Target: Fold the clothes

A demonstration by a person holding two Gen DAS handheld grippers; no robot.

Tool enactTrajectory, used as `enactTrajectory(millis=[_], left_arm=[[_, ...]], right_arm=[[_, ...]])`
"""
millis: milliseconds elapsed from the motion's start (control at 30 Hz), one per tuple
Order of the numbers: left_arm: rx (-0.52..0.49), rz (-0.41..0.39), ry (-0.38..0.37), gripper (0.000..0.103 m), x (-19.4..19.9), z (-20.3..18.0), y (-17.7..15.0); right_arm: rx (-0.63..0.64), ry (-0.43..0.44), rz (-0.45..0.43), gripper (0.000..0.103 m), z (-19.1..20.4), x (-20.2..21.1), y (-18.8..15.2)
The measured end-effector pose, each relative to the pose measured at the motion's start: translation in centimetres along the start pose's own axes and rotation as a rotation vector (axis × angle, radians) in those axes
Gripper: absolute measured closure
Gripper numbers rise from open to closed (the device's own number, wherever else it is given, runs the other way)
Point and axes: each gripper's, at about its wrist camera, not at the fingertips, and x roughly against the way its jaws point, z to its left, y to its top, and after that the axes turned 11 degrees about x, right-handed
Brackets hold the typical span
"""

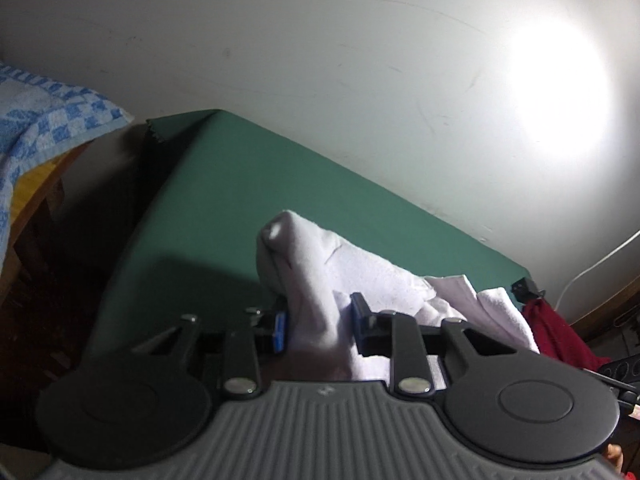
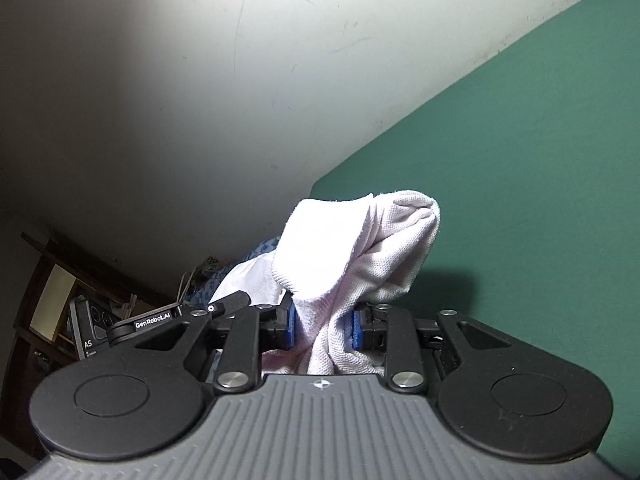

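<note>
The green table [image 1: 240, 200] fills both views below a pale wall [image 1: 320, 40]; only the left wrist view shows a blue checked towel [image 1: 44, 120] far left and a red cloth [image 1: 560, 336] at the right edge, while the right wrist view alone shows a dark shelf [image 2: 48, 300] far left. The white garment [image 1: 360, 272] lies bunched near the table's edge, its fabric clamped by the left gripper [image 1: 320, 328] and by the right gripper [image 2: 320, 326]

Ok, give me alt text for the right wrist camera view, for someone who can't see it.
The right gripper is clamped on a bunched fold of a pale pink garment, which rises between its blue-padded fingers above a green table cover. A scuffed white wall fills the background, with a dark wooden shelf at lower left.
</note>
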Motion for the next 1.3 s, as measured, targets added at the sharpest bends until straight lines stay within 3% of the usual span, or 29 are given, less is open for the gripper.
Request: enactTrajectory(millis=[267,367,500,567,633,700,767,800,900,967,1000,1067,1167,1200,1267,1300], left_arm=[[0.03,-0.002,0.032,0.076,-0.6,3.9,-1.1],[0.032,-0.039,0.024,0.09,0.2,3.8,-1.4],[0.02,-0.129,0.014,0.091,2.3,3.2,-0.4],[0.032,-0.161,0.013,0.091,2.9,3.7,0.7],[0.041,-0.124,0.023,0.09,2.2,4.7,1.5],[0.039,-0.075,0.08,0.088,0.9,5.6,1.0],[0.017,-0.071,0.136,0.075,0.4,6.2,0.1],[0.03,-0.084,0.127,0.07,0.9,6.6,0.0],[0.016,-0.182,0.143,0.059,4.2,6.7,-0.3],[-0.035,-0.27,0.205,0.063,6.3,6.1,-0.6],[-0.057,-0.295,0.205,0.069,6.9,5.6,-0.7],[-0.112,-0.325,0.176,0.07,7.8,4.3,-1.0],[-0.215,-0.255,0.109,0.068,5.9,1.5,-1.8],[-0.222,-0.222,0.129,0.066,4.5,1.4,-2.1],[-0.231,-0.158,0.179,0.076,1.7,1.3,-2.6],[-0.246,-0.131,0.21,0.075,0.4,1.6,-3.2]], right_arm=[[0.011,0.002,0.016,0.076,-2.6,-1.9,-0.5],[0.051,0.035,0.014,0.076,-1.9,-2.2,0.6],[0.058,0.116,-0.015,0.076,-1.3,-3.1,1.5],[0.049,0.11,-0.007,0.076,-1.6,-4.1,1.1],[0.046,0.079,0.012,0.076,-2.0,-5.2,0.6],[0.038,0.04,0.025,0.075,-2.1,-6.2,-0.2],[0.024,0.02,0.025,0.066,-2.7,-5.9,-0.4],[0.012,0.016,0.026,0.06,-3.0,-5.6,-0.4],[0.004,-0.027,-0.041,0.058,-2.7,-2.7,-0.4],[0.03,-0.091,-0.114,0.059,-1.8,-0.2,-0.5],[0.074,-0.115,-0.152,0.064,-0.9,0.6,-0.5],[0.174,-0.103,-0.182,0.068,1.1,1.2,0.0],[0.27,-0.13,-0.134,0.073,3.9,-1.1,0.8],[0.297,-0.166,-0.111,0.075,4.5,-2.1,1.0],[0.349,-0.26,-0.081,0.078,5.1,-4.1,1.1],[0.377,-0.273,-0.061,0.079,5.2,-4.8,1.0]])
